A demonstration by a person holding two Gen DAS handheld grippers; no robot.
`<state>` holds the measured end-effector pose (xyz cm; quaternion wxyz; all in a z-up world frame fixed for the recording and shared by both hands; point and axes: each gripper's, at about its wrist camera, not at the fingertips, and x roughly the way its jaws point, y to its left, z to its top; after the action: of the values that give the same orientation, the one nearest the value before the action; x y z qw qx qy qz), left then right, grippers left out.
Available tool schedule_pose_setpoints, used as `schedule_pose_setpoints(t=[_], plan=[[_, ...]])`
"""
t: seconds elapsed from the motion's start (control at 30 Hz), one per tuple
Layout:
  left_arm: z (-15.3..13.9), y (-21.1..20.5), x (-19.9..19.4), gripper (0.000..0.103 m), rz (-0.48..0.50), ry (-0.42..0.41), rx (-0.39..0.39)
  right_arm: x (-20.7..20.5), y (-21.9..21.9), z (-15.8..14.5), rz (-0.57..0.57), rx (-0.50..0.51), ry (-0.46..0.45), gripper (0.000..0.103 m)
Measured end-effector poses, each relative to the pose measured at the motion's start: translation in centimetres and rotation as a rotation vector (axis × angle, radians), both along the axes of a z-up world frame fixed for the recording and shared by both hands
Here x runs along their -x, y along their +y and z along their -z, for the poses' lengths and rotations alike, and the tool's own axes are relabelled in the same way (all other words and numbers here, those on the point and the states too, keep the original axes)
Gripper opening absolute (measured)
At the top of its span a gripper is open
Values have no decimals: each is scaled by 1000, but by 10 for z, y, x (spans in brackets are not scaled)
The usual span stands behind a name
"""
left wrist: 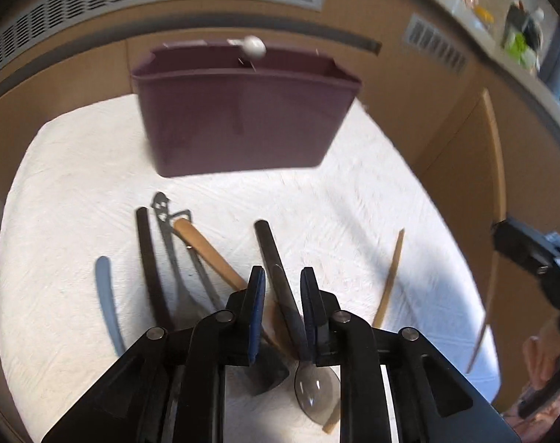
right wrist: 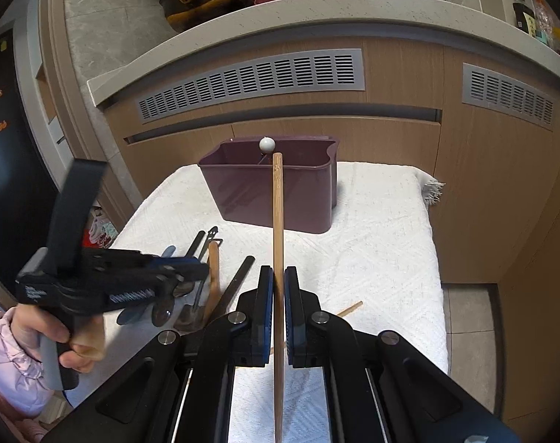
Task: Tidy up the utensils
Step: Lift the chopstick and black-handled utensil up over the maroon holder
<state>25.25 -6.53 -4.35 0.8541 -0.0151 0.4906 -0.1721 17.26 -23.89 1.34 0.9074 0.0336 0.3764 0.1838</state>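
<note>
1. Bamboo chopstick (right wrist: 278, 229), centre of the right wrist view: clamped upright between the pads of the right gripper (right wrist: 278, 280), its tip reaching the near rim of the purple bin (right wrist: 243, 199) in the picture.
2. Second chopstick (left wrist: 390, 277), right of centre in the left wrist view: lying on the white cloth (left wrist: 76, 184), apart from the pile.
3. Step in hand, as we judge it: carry the held chopstick over the bin and lower it in upright. We would let go only once the tip is below the rim.
4. Left gripper (left wrist: 280, 280), lower centre of its view: jaws narrowly apart astride a dark-handled spoon (left wrist: 280, 288); pads not pressing it, so far as we can tell.
5. Utensil pile, lower left: wooden handle (left wrist: 206, 254), dark handles, a grey one.
6. In the way: a white ball-topped item (right wrist: 267, 144) already stands in the bin, right where the chopstick points. The left tool crowds the pile.
</note>
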Motion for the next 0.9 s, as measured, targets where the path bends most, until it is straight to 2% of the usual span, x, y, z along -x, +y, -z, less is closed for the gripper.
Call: schedule_pose_setpoints(t=[0.13, 0.27, 0.33, 0.43, 0.5, 0.63, 0.83, 0.87, 0.9], plan=[[17, -16, -12, 22, 6, 44, -76, 2, -2, 3, 3, 4, -3, 5], [31, -20, -19, 23, -4, 73, -96, 1, -5, 7, 4, -7, 5, 5], [32, -23, -18, 22, 5, 40, -96, -1, -4, 8, 9, -12, 10, 5], [34, -23, -11, 15, 4, -12, -98, -3, -4, 10, 17, -10, 13, 5], [30, -16, -4, 12, -4, -38, -57, -3, -4, 9, 17, -12, 12, 5], [9, 4, 14, 12, -38, -120, 40, -1, -4, 7, 16, -12, -4, 5], [-31, 28, 39, 10, -88, -269, 88, -1, 1, 9, 16, -12, 2, 5], [-36, 29, 38, 9, -92, -284, 102, -1, 2, 9, 15, -14, 3, 5], [-43, 31, 40, 3, -96, -306, 118, -2, 2, 8, 13, -20, 4, 5]])
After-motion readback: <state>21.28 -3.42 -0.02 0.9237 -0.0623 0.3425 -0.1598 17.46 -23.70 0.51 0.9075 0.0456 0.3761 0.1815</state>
